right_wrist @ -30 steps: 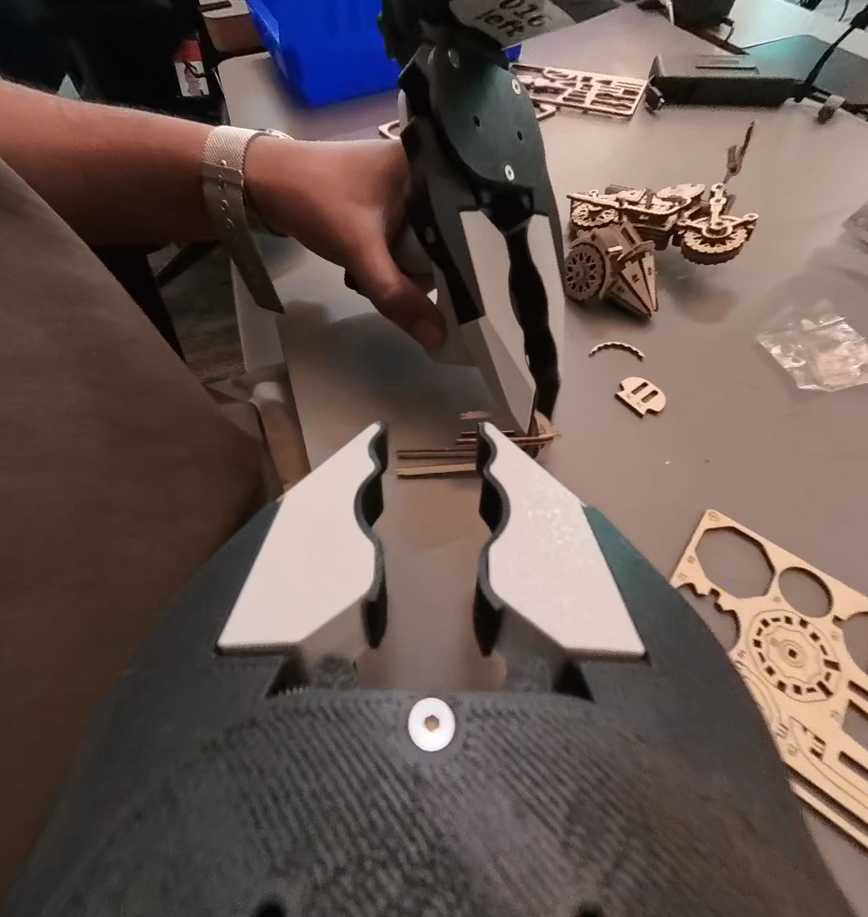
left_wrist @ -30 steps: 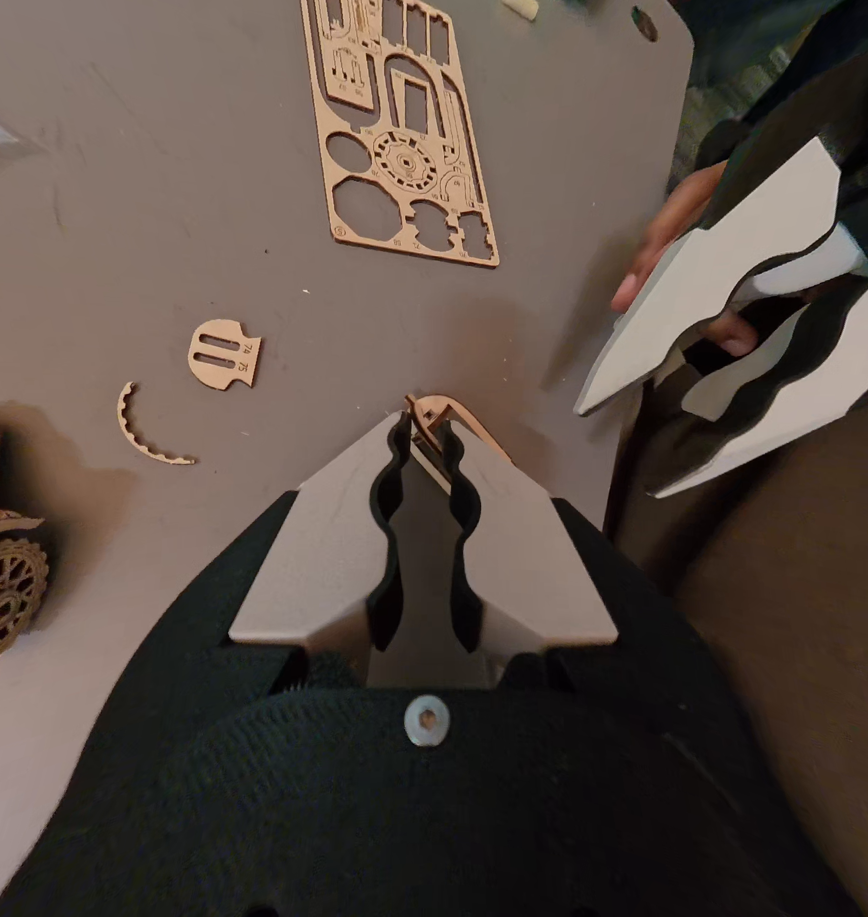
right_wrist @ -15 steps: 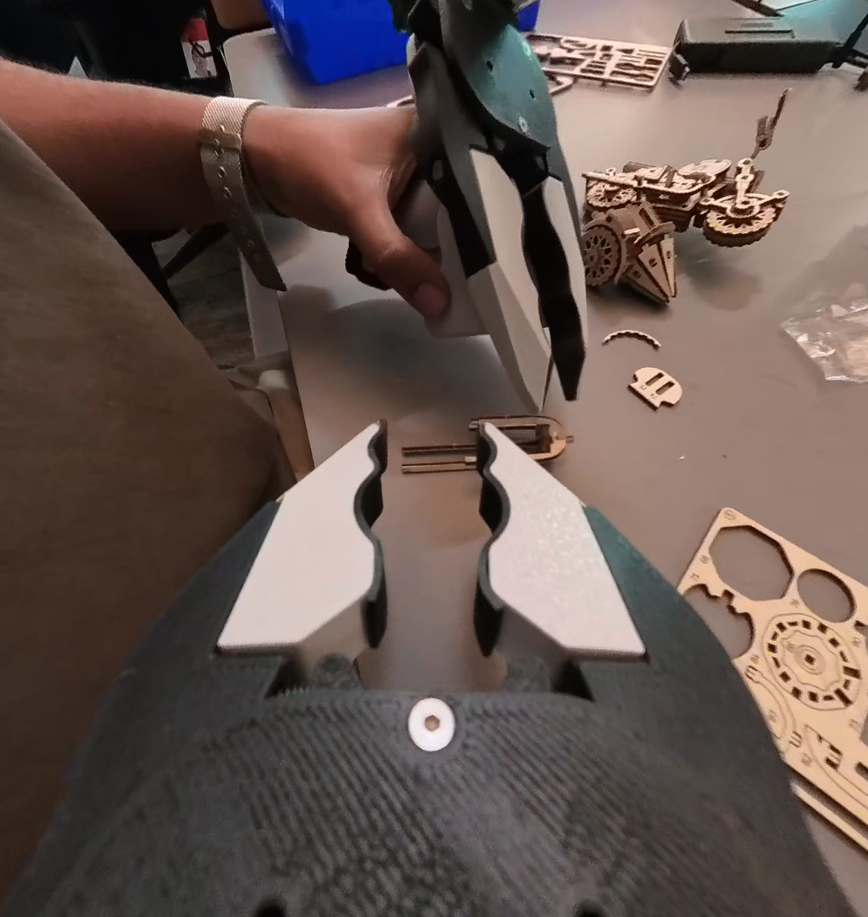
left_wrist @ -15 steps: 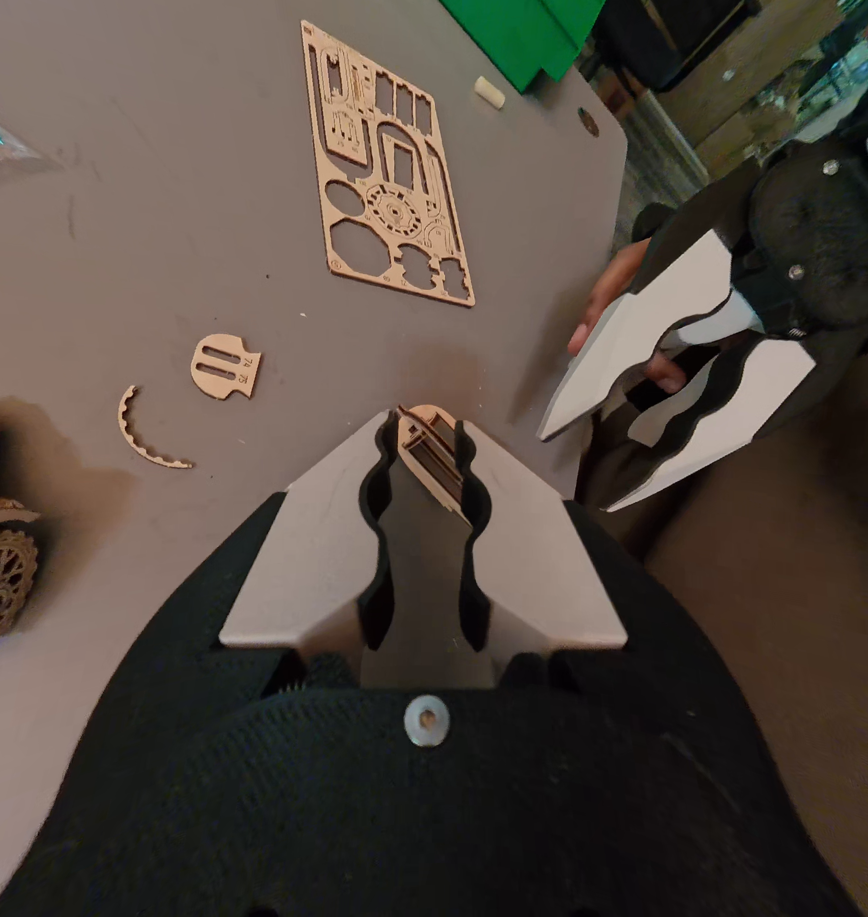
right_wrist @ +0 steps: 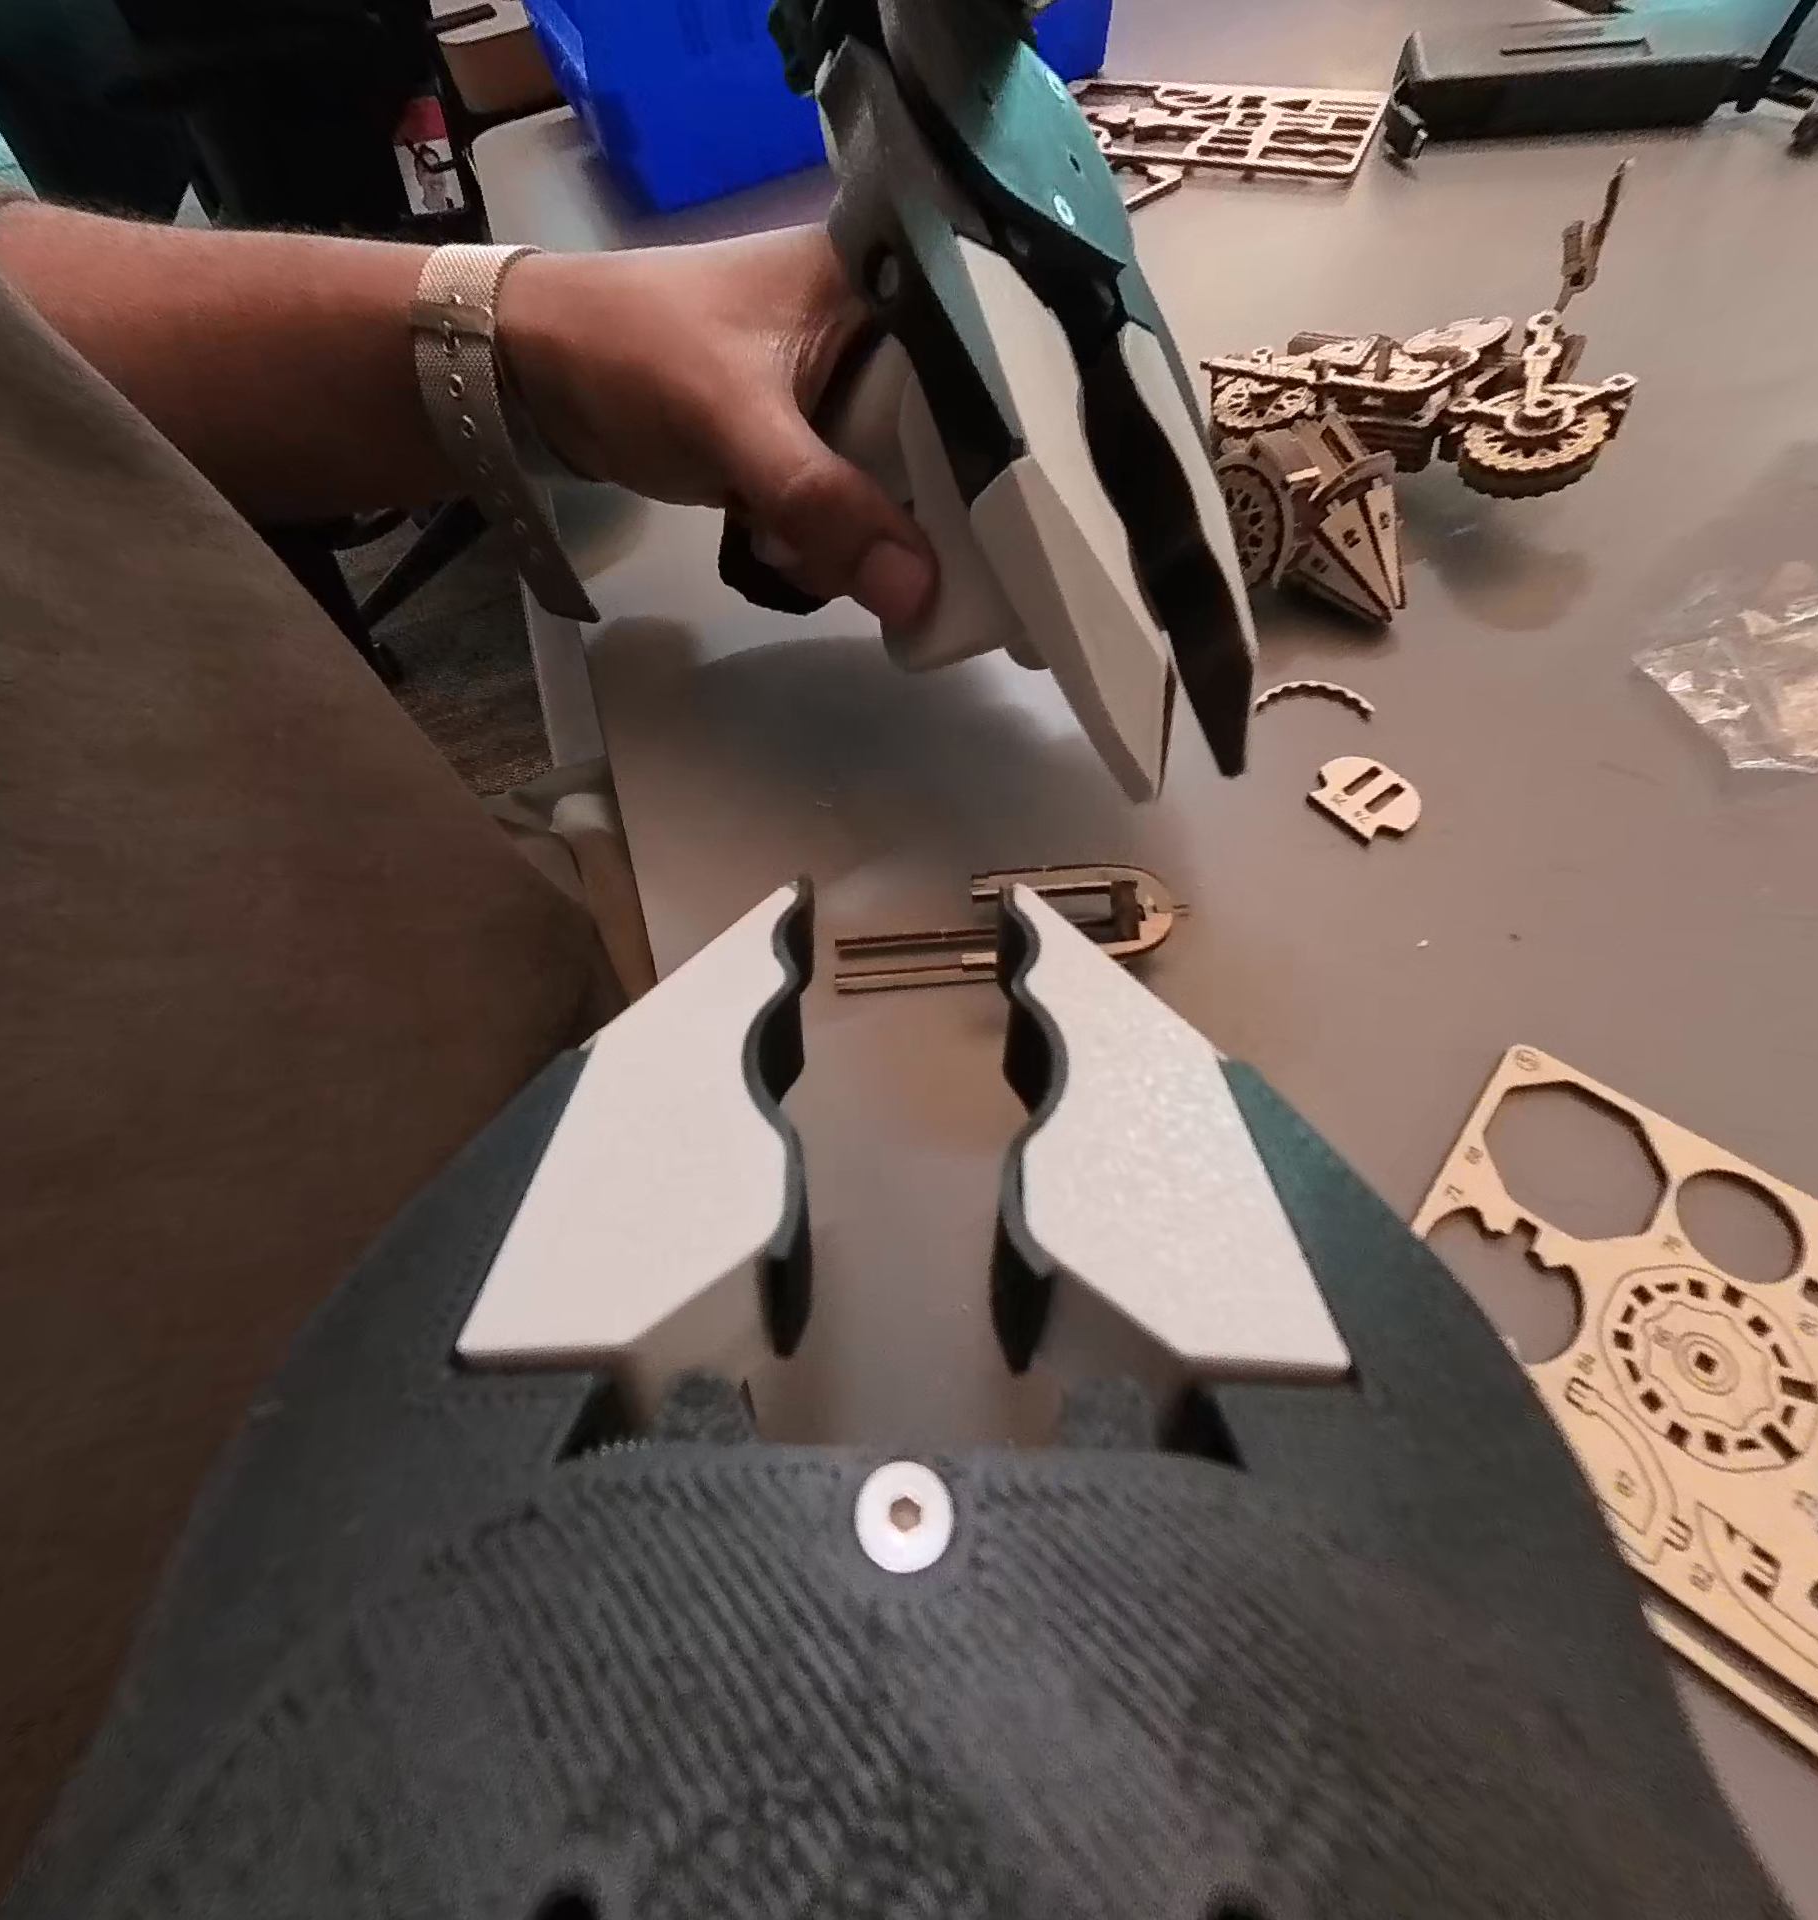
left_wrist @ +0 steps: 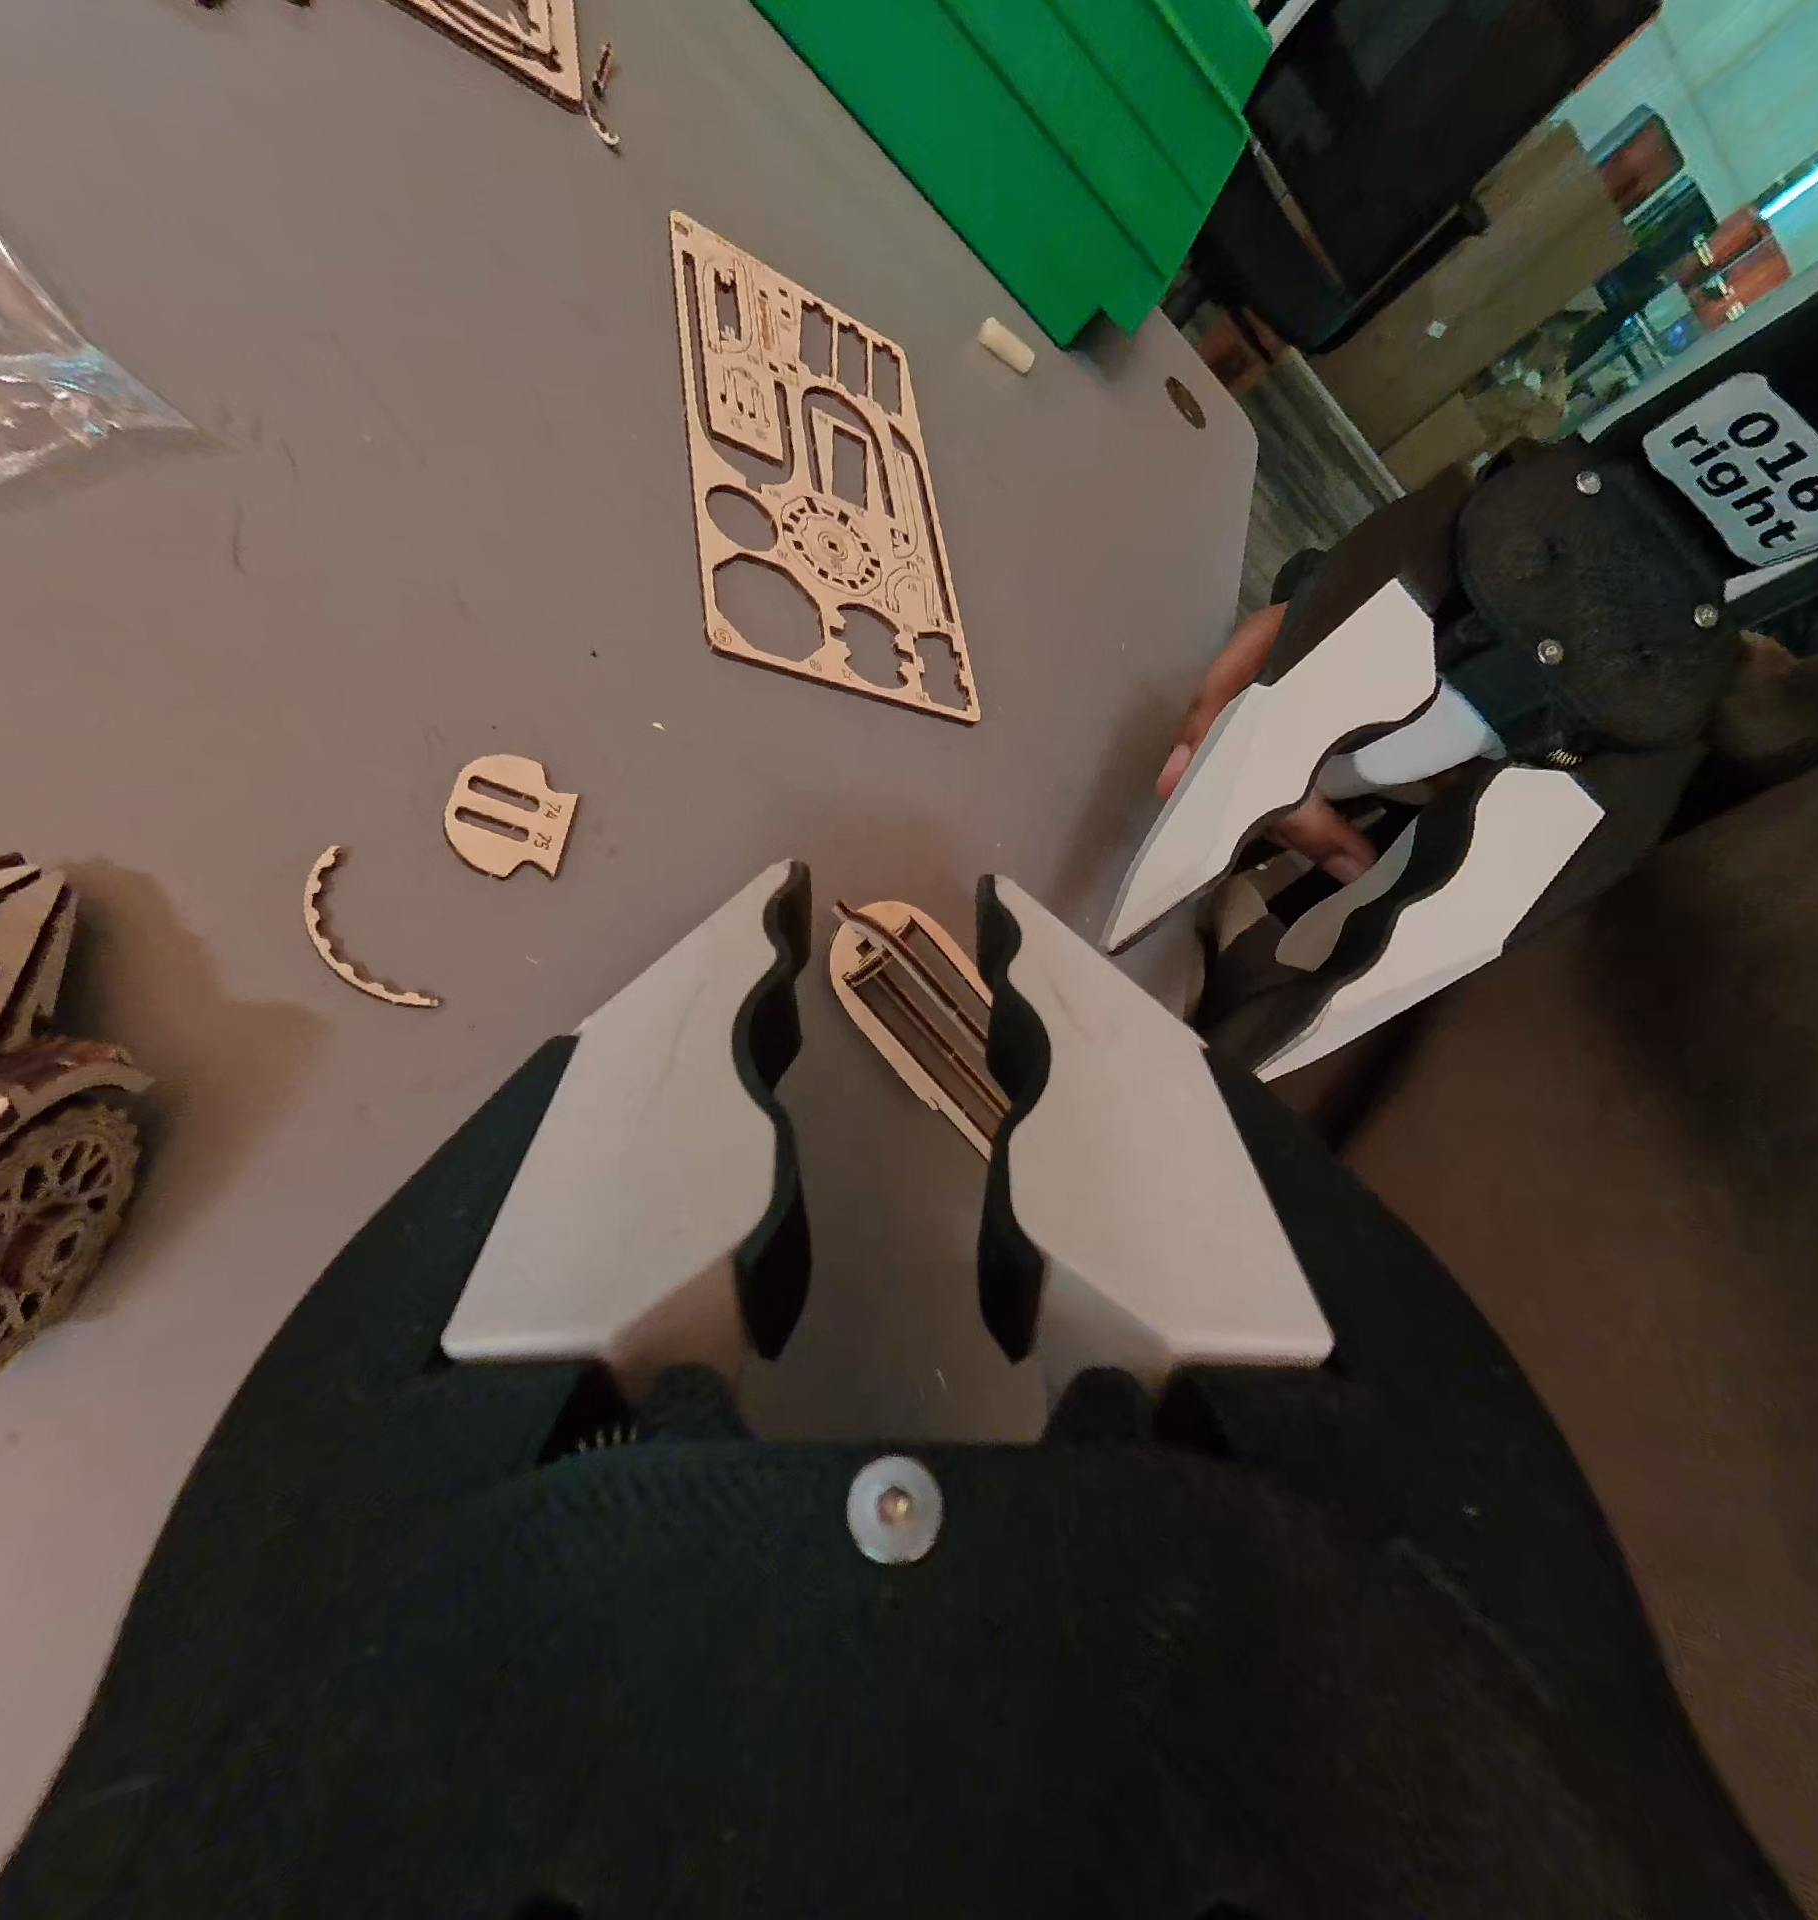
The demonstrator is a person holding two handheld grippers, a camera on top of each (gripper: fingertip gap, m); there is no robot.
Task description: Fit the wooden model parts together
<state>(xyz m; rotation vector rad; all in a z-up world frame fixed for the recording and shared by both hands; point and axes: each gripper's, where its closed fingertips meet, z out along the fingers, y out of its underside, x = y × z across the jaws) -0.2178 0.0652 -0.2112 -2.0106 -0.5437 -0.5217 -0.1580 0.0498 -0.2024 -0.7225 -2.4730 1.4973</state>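
Wooden subassembly [left_wrist: 910,1013] is lying flat at frame centre, light, thin and brittle, best pinched across its rounded end. Left gripper [left_wrist: 892,904] and right gripper [right_wrist: 905,914] are hovering with jaws spread, holding nothing.

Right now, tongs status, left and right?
Left tongs: open, empty, above the oval wooden part lying on the table.
Right tongs: open, empty, not touching any part.

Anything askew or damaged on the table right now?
Nothing looks broken. The small wooden assembly lies flat, held by neither open gripper. Two loose pieces lie beside it.
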